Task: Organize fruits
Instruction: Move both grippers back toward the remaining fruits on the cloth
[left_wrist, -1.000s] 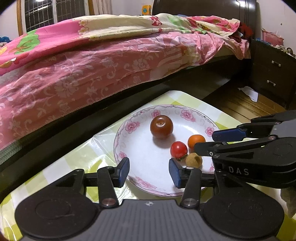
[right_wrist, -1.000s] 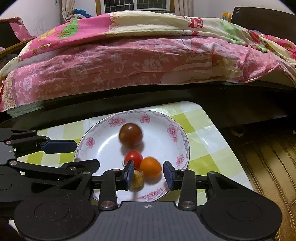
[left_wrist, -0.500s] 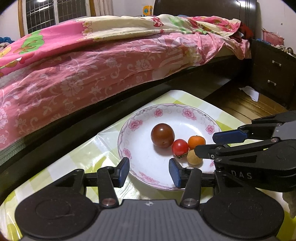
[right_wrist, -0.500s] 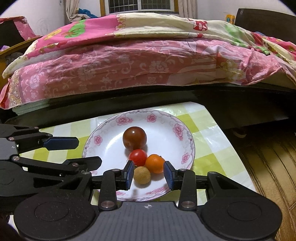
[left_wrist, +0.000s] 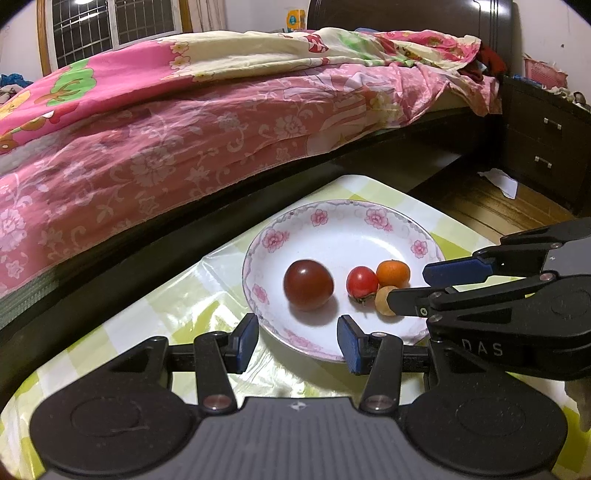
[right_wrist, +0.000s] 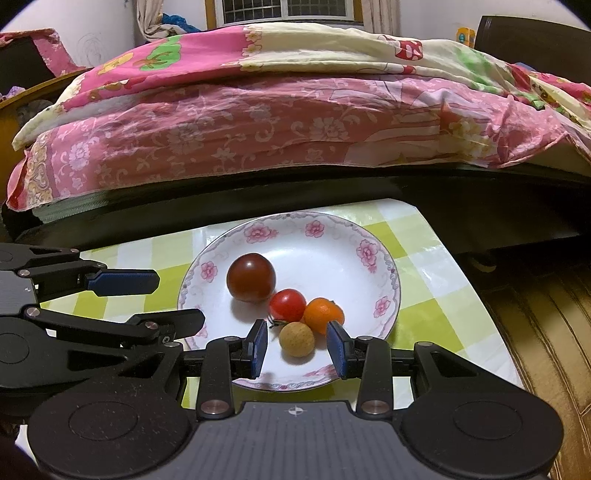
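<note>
Fingers of the left gripper stood apart, empty, before the plate on the tabletop; the right gripper bracketed the tan fruit without touching. We judged centring, then gentle closing, best.

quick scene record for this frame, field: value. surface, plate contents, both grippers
surface: table with green-and-white checked cover, beside a bed
plate: white floral plate, on the cover
contents: dark red tomato, small red tomato, small orange fruit, tan round fruit, the last three bunched together
left gripper: open, empty, at the plate's near rim
right gripper: open, pads either side of the tan round fruit, not pressing it
</note>
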